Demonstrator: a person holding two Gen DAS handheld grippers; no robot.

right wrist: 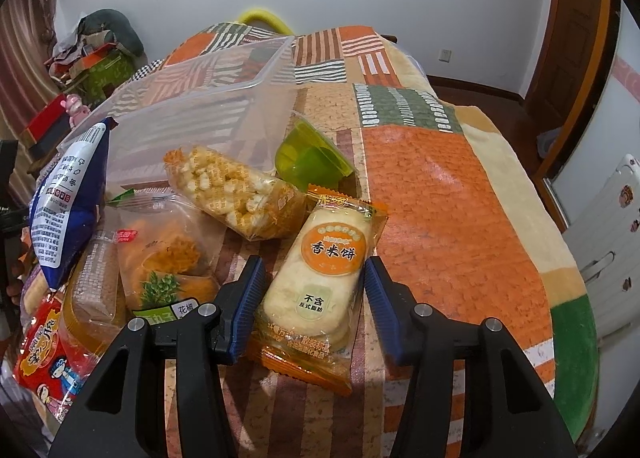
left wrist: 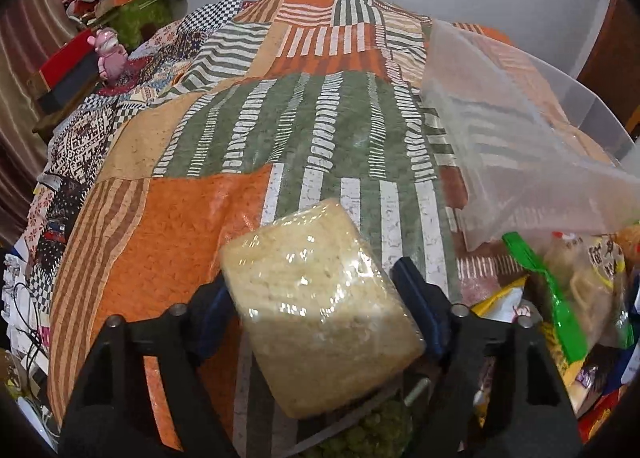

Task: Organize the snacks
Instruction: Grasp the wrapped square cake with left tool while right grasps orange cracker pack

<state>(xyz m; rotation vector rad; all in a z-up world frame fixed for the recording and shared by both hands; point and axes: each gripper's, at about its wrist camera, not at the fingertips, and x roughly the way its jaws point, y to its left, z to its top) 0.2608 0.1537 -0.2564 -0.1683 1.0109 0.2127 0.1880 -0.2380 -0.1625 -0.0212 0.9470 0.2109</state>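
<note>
Left tool [left wrist: 320, 290] grips a clear-wrapped rice cake [left wrist: 320, 310]; right tool [right wrist: 314, 286] — spread — straddles the 香米饼 packet [right wrist: 324, 274].

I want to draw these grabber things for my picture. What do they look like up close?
Both look alike. The left gripper and right gripper each have chunky matte black arms that spread out like a V. Round silver bolts sit at the joints. Each fingertip wears a dark blue ribbed pad. There are no writing, stickers or cables on them, and no hands or sleeves show.
</note>
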